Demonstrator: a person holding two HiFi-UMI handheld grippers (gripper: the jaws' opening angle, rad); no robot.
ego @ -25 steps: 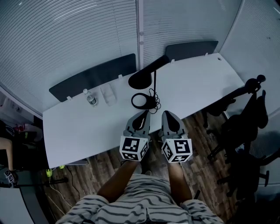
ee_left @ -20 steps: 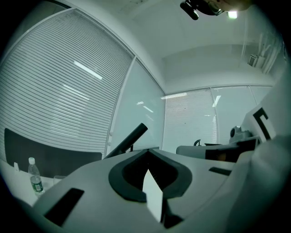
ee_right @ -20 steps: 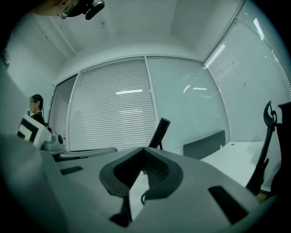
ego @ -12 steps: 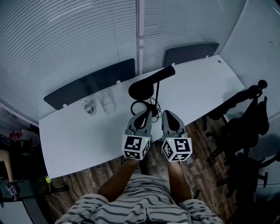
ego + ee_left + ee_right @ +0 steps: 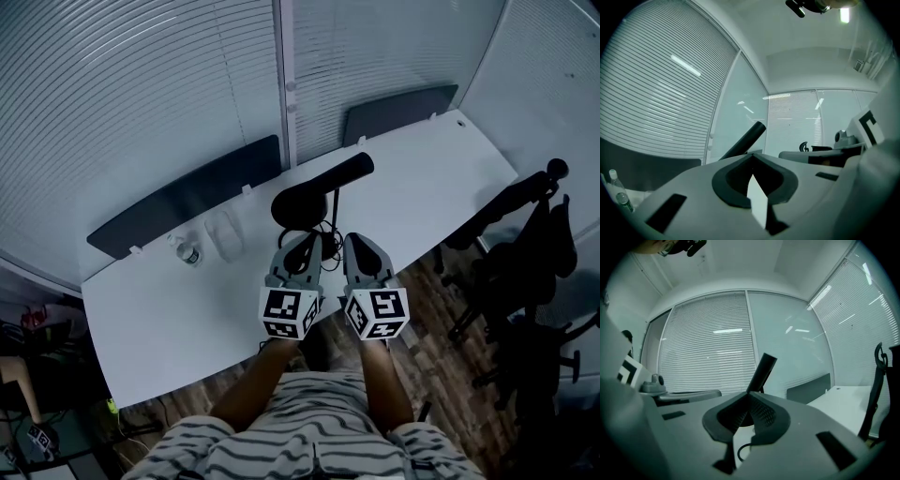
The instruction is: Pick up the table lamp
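The left tool (image 5: 302, 244) and the right tool (image 5: 354, 242) sit side by side, and each has its two jaws pressed together with nothing between them. The lamp (image 5: 309, 195) stands on the tabletop (image 5: 187, 295) right in front of both tools, very close to their tips. I think the jaws must open first. If they go forward shut, they could bump the lamp and knock it over. The lamp has a long arm that leans to one side, so a grab in the wrong spot could make it tip. Its cord (image 5: 327, 228) lies curled just ahead of the right tool and could catch or pull when the lamp goes up. The foot of the lamp is hard to see, because the lamp's dark head and the tools cover it. Each tool's own view shows only the arm poking up over the jaws. The pictures are dim too.
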